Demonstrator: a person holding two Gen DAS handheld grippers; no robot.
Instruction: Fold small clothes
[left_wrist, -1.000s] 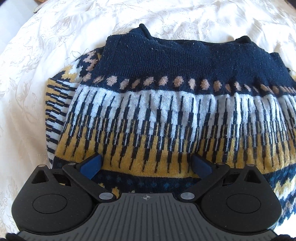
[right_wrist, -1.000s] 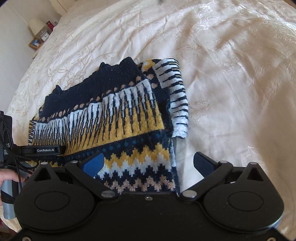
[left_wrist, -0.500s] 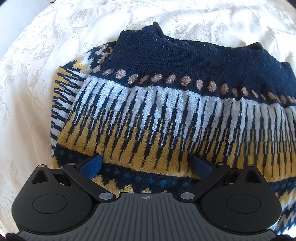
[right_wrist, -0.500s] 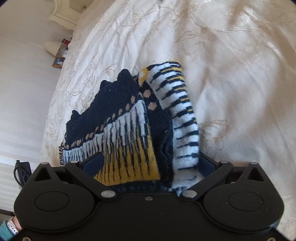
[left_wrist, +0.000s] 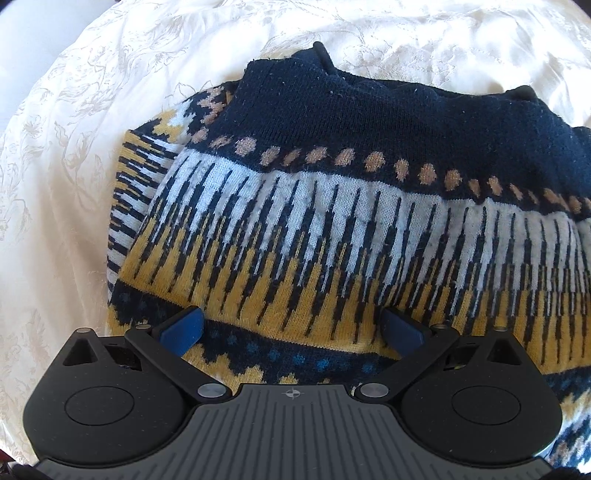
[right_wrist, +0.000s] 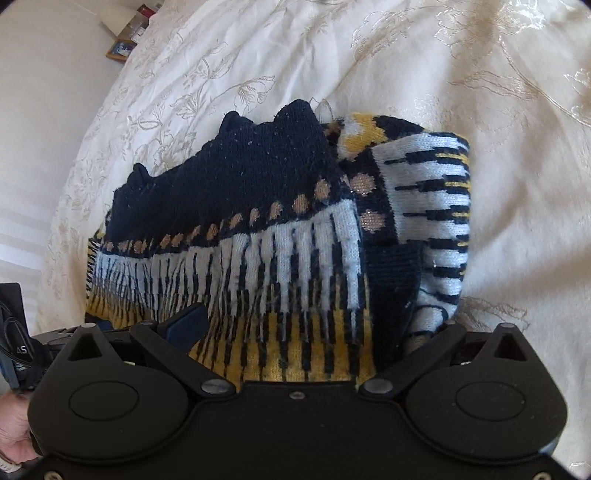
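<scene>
A small knitted sweater (left_wrist: 332, 229) in navy, white and mustard lies folded on a cream bedspread (left_wrist: 74, 147). My left gripper (left_wrist: 291, 326) is open, its blue pads spread over the sweater's near left edge, low over the cloth. In the right wrist view the sweater (right_wrist: 258, 229) fills the centre. My right gripper (right_wrist: 306, 325) is open, its jaws spread around the sweater's near right end; the folded sleeve (right_wrist: 432, 206) lies by the right finger, whose pad is hidden behind the cloth.
The cream embroidered bedspread (right_wrist: 480, 92) surrounds the sweater on all sides. A bedside shelf with small items (right_wrist: 125, 40) sits far back left by a white wall. The other gripper and a hand (right_wrist: 14, 354) show at the left edge.
Both grippers have moved in closer to the sweater. The right gripper came from beside the sweater's right edge to straddling its end. Jaws stay spread.
</scene>
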